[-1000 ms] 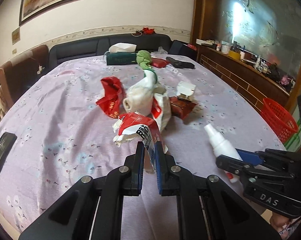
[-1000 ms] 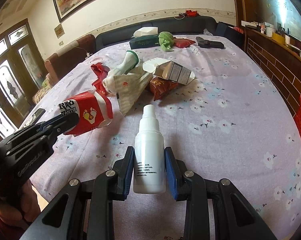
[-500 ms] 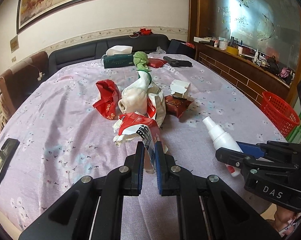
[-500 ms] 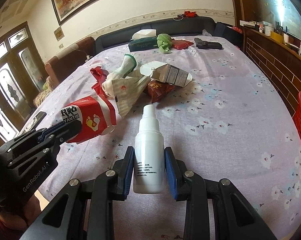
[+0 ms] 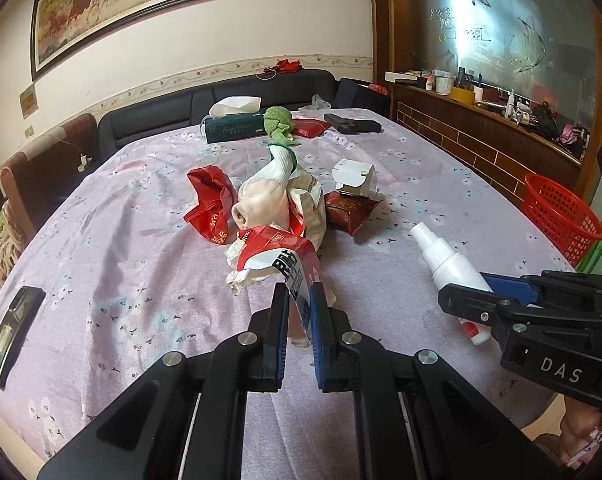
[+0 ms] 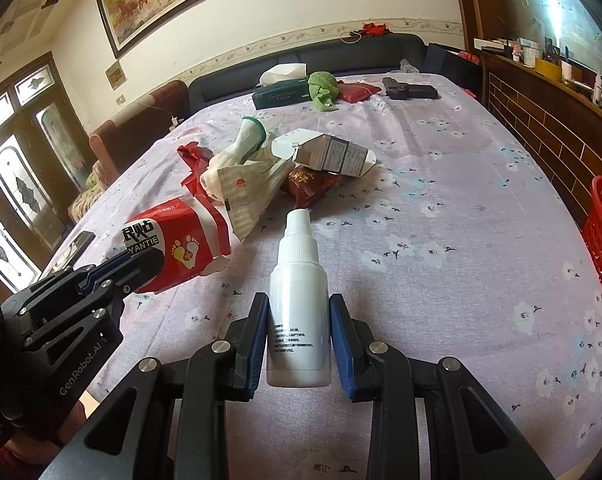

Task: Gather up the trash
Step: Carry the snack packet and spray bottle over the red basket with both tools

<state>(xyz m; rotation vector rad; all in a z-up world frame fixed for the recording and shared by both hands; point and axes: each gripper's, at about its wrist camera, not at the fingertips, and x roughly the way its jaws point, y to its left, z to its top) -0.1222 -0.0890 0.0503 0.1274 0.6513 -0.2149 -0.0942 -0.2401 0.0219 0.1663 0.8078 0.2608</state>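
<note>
Nothing's really changed: left tool point(image 5: 299, 304) still pinches the red wrapper point(image 5: 277, 256), right tool point(image 6: 299, 340) still grips the white bottle point(image 6: 299, 300), both ready for the red basket point(image 5: 561, 216).

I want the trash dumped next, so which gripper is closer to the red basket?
Right. The right gripper, holding the white bottle, sits on the red basket's side; the left gripper is mid-table, farther off.

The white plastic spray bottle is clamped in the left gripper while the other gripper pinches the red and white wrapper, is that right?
Not quite: the white plastic spray bottle is clamped in the right gripper, as the right wrist view shows. The left gripper is the one pinching the red and white wrapper.
</note>
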